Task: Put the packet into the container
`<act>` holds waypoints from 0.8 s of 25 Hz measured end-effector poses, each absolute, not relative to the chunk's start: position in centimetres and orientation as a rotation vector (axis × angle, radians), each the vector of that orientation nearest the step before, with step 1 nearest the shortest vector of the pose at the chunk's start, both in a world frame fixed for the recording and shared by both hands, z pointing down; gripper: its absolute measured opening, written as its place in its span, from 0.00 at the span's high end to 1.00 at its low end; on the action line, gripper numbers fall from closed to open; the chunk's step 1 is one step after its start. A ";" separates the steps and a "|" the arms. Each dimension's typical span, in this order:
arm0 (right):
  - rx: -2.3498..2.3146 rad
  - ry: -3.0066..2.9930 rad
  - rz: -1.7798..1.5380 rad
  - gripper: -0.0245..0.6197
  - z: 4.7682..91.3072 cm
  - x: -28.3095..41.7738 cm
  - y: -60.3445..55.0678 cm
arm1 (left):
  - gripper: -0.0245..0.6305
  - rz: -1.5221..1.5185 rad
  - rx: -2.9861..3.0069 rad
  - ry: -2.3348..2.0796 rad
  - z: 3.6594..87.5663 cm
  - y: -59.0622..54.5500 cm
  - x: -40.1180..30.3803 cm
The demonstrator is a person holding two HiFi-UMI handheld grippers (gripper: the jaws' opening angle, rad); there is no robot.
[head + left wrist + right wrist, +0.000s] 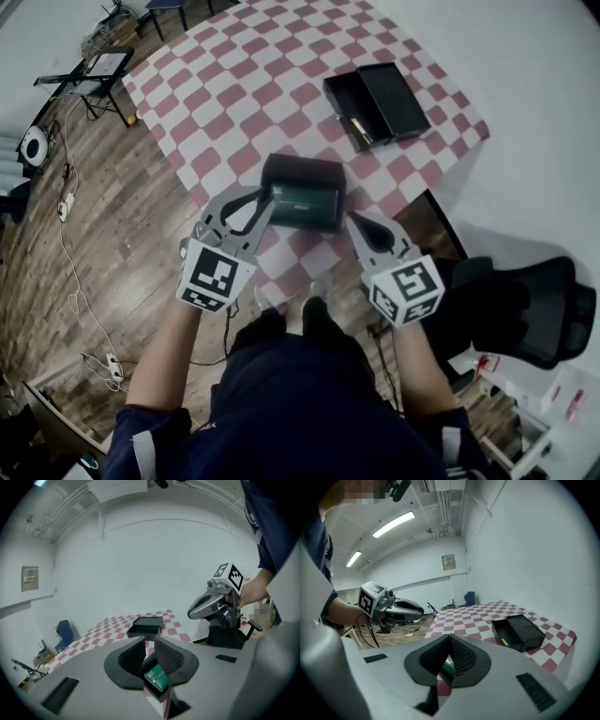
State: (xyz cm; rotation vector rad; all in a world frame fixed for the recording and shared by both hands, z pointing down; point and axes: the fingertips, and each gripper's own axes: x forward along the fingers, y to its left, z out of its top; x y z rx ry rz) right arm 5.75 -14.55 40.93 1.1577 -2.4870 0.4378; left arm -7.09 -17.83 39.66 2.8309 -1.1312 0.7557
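The shallow black rectangular container (302, 170), green flat packet (305, 199) inside, is clamped at opposite walls by the left gripper (266, 203) and right gripper (352, 221), apparently to be kept level

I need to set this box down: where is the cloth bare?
Bare: the wide stretch of checkered cloth left of the open black case, beyond the held box, and the strip between the two. Crowded: the near edge, where left tool and right tool grip it.
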 end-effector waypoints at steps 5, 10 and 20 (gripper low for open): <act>1.168 -2.489 0.395 0.93 39.6 4.3 -14.1 | 0.88 0.689 2.768 -1.187 40.4 -16.5 -9.6; 1.161 -2.479 0.355 0.94 39.1 3.1 -13.4 | 0.91 0.577 2.668 -1.217 41.5 -16.0 -11.8; 1.167 -2.465 0.323 0.94 39.1 2.2 -12.7 | 0.93 0.524 2.632 -1.191 42.6 -14.8 -12.8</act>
